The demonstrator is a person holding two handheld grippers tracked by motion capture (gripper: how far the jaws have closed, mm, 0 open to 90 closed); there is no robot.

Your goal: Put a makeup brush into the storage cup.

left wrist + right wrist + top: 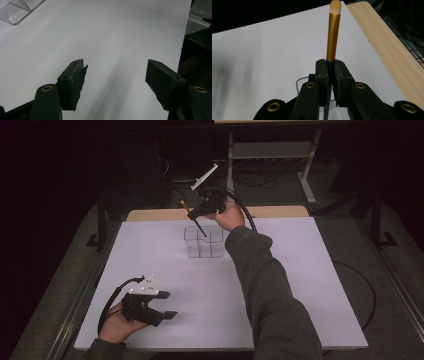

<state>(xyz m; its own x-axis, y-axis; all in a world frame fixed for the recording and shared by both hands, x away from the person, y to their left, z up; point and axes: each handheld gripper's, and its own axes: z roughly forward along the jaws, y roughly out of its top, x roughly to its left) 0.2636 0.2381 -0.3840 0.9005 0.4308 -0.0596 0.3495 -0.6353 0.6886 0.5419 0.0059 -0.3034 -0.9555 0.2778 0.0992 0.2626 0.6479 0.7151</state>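
Brush in the right gripper has a shiny gold neck, soft pale bristles at one end and a thin dark handle. Its jaws pinch tight on that dark handle. It hangs tilted over the clear box at the far middle of the white table. No words show on it. Left gripper is wide open, holding nothing, low over the table's near left.

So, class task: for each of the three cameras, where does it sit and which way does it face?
High view: above the table, looking forward and down; both forearms, left gripper, right gripper.
Left gripper view: along open jaws, over white tabletop.
Right gripper view: along jaws shut on a brush.
All three share the clear organiser.
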